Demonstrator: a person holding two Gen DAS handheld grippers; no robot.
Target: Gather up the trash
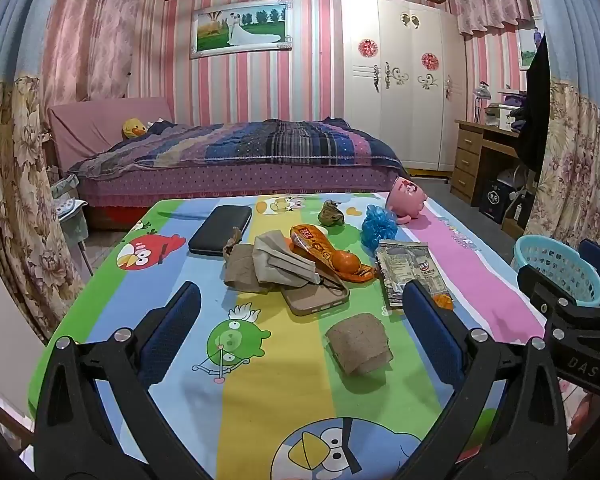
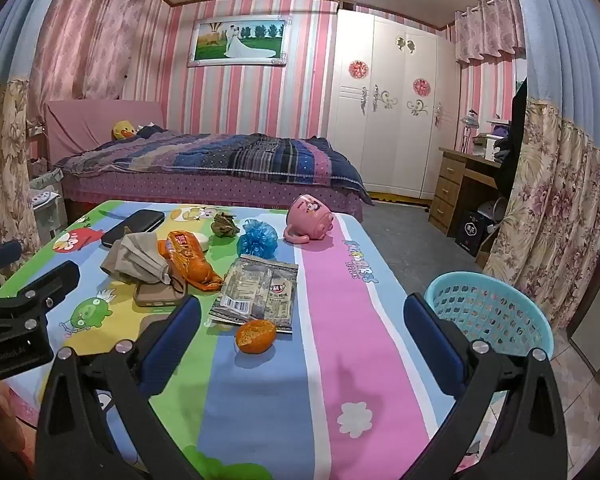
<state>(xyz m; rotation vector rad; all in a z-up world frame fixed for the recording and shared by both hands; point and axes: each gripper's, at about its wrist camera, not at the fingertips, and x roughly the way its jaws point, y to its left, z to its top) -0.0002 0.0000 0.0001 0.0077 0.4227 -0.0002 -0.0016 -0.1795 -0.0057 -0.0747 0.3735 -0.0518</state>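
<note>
Trash lies on a table with a cartoon cloth. A folded brown paper wad sits between my open left gripper's fingers. Farther off lie an orange snack wrapper, crumpled brown paper, a silver foil packet, a blue plastic ball and a green-brown wad. My right gripper is open and empty; an orange peel lies between its fingers, with the foil packet behind. A light blue basket stands off the table's right edge.
A phone in a tan case, a grey face mask, a dark case and a tipped pink mug are on the table too. A bed, wardrobe and desk stand behind.
</note>
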